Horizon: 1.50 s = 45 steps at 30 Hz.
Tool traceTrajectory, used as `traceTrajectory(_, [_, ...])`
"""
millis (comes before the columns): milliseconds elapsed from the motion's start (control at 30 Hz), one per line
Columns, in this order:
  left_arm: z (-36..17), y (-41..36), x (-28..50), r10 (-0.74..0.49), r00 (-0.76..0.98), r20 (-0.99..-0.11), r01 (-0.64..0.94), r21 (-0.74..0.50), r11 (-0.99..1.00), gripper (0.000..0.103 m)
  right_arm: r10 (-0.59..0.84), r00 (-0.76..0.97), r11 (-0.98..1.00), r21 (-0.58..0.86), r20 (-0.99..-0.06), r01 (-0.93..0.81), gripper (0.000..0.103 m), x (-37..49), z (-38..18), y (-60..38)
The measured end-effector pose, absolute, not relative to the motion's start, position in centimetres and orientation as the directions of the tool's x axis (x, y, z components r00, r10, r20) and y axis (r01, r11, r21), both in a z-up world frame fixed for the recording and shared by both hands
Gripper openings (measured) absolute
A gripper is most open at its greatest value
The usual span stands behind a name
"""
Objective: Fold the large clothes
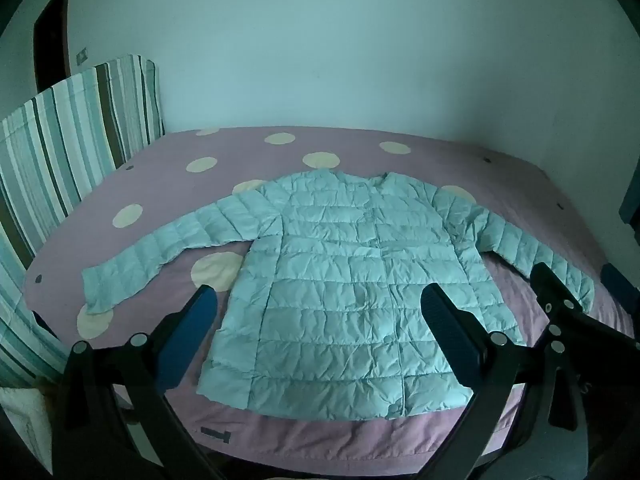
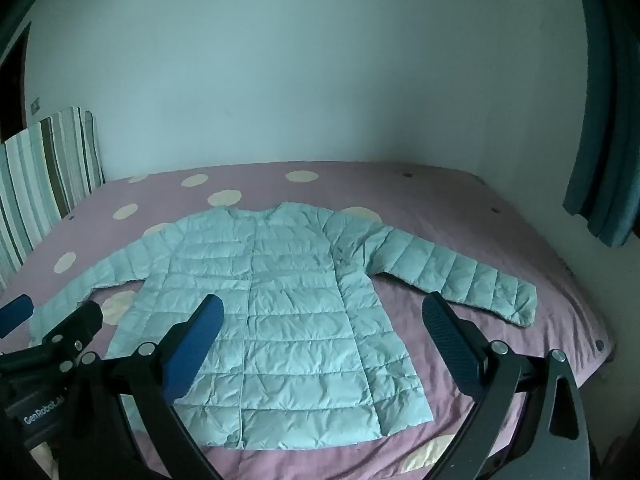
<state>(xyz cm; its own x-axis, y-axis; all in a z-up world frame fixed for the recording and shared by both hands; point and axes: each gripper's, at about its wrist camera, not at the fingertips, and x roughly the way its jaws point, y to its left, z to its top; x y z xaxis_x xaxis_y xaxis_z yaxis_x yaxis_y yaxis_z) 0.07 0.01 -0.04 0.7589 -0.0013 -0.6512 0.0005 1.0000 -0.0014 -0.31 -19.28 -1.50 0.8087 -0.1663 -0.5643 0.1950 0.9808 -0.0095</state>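
A light blue quilted puffer jacket [image 1: 344,276] lies flat, front up, on the bed, both sleeves spread out to the sides; it also shows in the right wrist view [image 2: 288,312]. My left gripper [image 1: 320,300] is open and empty, held above the jacket's hem. My right gripper [image 2: 324,308] is open and empty, above the jacket's lower right half. The right gripper's finger shows at the right of the left wrist view [image 1: 556,288]. The left gripper shows at the left of the right wrist view [image 2: 52,320].
The bed has a purple sheet with cream dots [image 1: 168,184]. A striped headboard cushion [image 1: 68,140] stands at the left. A pale wall runs behind the bed. A dark curtain [image 2: 604,120] hangs at the right. The bed's near edge [image 1: 320,444] is just below the jacket's hem.
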Motion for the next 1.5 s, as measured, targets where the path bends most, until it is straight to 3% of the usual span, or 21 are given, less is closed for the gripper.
traceTrajectory(1500, [-0.01,-0.01,0.0,0.0,0.767,-0.641,0.001,0.002,1.0,0.101,-0.171,0.81,0.981,-0.015,-0.56,0.196,0.099,-0.79,-1.18,-19.16])
